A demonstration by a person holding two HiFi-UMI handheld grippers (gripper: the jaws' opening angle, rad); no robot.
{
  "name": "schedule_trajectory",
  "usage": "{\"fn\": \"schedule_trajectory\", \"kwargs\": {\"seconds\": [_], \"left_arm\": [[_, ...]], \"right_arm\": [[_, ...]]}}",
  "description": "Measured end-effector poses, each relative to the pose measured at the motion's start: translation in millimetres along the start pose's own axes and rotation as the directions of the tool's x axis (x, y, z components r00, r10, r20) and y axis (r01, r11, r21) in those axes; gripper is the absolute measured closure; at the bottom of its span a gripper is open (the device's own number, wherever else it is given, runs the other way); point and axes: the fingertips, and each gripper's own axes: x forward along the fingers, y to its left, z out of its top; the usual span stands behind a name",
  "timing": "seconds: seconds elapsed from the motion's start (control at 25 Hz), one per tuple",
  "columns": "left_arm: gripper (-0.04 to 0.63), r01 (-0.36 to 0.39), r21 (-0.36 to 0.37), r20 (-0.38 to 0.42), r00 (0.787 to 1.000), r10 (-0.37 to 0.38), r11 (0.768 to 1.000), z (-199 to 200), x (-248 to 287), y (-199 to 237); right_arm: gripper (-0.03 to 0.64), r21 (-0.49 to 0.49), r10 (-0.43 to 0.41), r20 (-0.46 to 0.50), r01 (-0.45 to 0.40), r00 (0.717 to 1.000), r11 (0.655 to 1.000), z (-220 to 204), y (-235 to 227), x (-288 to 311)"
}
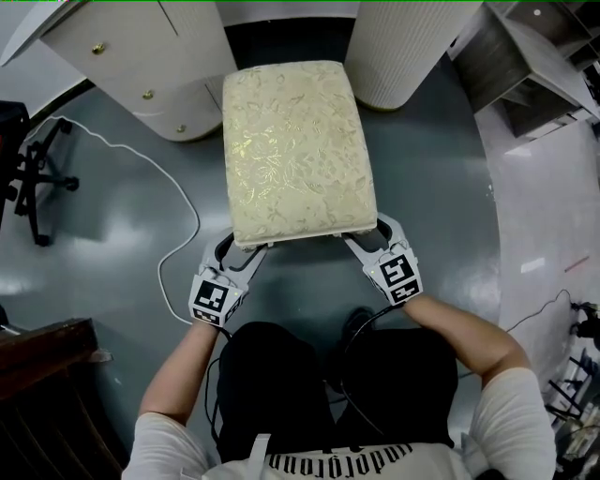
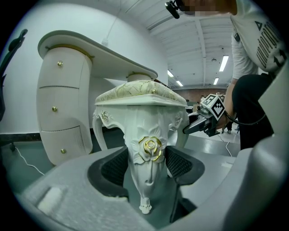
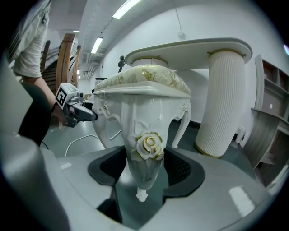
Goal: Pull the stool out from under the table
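Seemingly most of the way out, the stool [image 1: 298,150] stands on the grey floor [image 1: 450,187] in the head view. Its far end lies between the table's [image 1: 56,23] drawer pedestal [image 1: 141,66] and ribbed pedestal [image 1: 403,47], and its near edge is close to the person's knees. The left gripper [image 1: 246,255] is at the near left corner under the seat and the right gripper [image 1: 367,242] at the near right corner. A white cable [image 1: 187,216] trails on the floor to the left, apart from the stool.

From the left gripper view, the near left leg [image 2: 149,149] stands upright between the dark pads [image 2: 115,169], which press on its thick carved knee at the gold rose. This gripper is clamped on that leg.

Likewise, in the right gripper view the near right leg [image 3: 146,149] fills the gap between the pads [image 3: 180,169], so this gripper is gripping it too.

I judge the frame to be stiff and fairly heavy. Its glossy paint is probably slippery and its gilding easy to scratch, while the cushion is too soft to give any hold. The broad knee just under the seat rail looks like the best place to grip, since the legs taper to thin feet that could snag or snap. Pulling evenly on both sides should keep the stool from skewing.
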Motion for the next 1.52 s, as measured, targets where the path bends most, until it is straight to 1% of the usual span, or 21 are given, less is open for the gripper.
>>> {"fn": "schedule_trajectory", "kwargs": {"seconds": [0.16,0.28,0.36,0.44,0.56,0.68,0.84,0.96,1.08,1.16,1.28,1.36,1.52], "left_arm": [[0.311,-0.013,0.033,0.029,1.000,0.012,0.999,0,-11,2],[0.310,-0.030,0.018,0.041,0.999,0.030,0.999,13,-32,2],[0.311,-0.042,0.003,0.035,0.998,0.042,0.999,29,-47,-1],[0.311,-0.052,0.002,0.026,0.998,0.052,0.999,52,-65,-7],[0.311,-0.059,-0.010,0.020,0.998,0.059,0.998,102,-94,-22],[0.314,-0.064,-0.029,0.036,0.997,0.065,0.998,170,-129,-31],[0.324,-0.090,-0.059,0.042,0.995,0.093,0.994,264,-185,-27],[0.338,-0.094,-0.053,0.067,0.993,0.097,0.994,346,-215,-29],[0.353,-0.098,-0.032,0.085,0.991,0.100,0.995,422,-244,-41],[0.362,-0.098,-0.016,0.098,0.990,0.099,0.995,465,-262,-51],[0.376,-0.100,-0.013,0.117,0.988,0.101,0.995,516,-287,-60],[0.377,-0.101,-0.011,0.131,0.986,0.101,0.995,545,-299,-69],[0.382,-0.105,-0.037,0.154,0.982,0.110,0.994,599,-320,-86]], "right_arm": [[0.338,-0.016,0.009,0.032,-0.009,0.999,1.000,5,0,-6],[0.325,0.001,0.002,0.033,-0.002,0.999,1.000,14,-2,-19],[0.327,0.021,0.003,0.026,-0.004,1.000,1.000,23,1,-33],[0.330,0.051,0.004,0.012,-0.004,1.000,0.999,37,5,-50],[0.341,0.088,0.006,-0.016,-0.004,1.000,0.996,68,8,-86],[0.357,0.070,0.008,-0.003,-0.008,1.000,0.998,131,15,-126],[0.398,0.029,0.007,0.053,-0.009,0.999,1.000,245,37,-176],[0.424,0.015,-0.009,0.098,0.008,0.995,1.000,333,47,-224],[0.451,-0.030,-0.002,0.106,0.005,0.994,1.000,408,56,-281],[0.457,-0.047,0.004,0.100,0.001,0.995,0.999,449,63,-318],[0.462,-0.043,0.002,0.111,0.003,0.994,0.999,507,65,-362],[0.466,-0.056,0.004,0.121,0.002,0.993,0.998,537,63,-388],[0.477,-0.069,0.004,0.151,0.007,0.989,0.998,589,57,-429]]}}
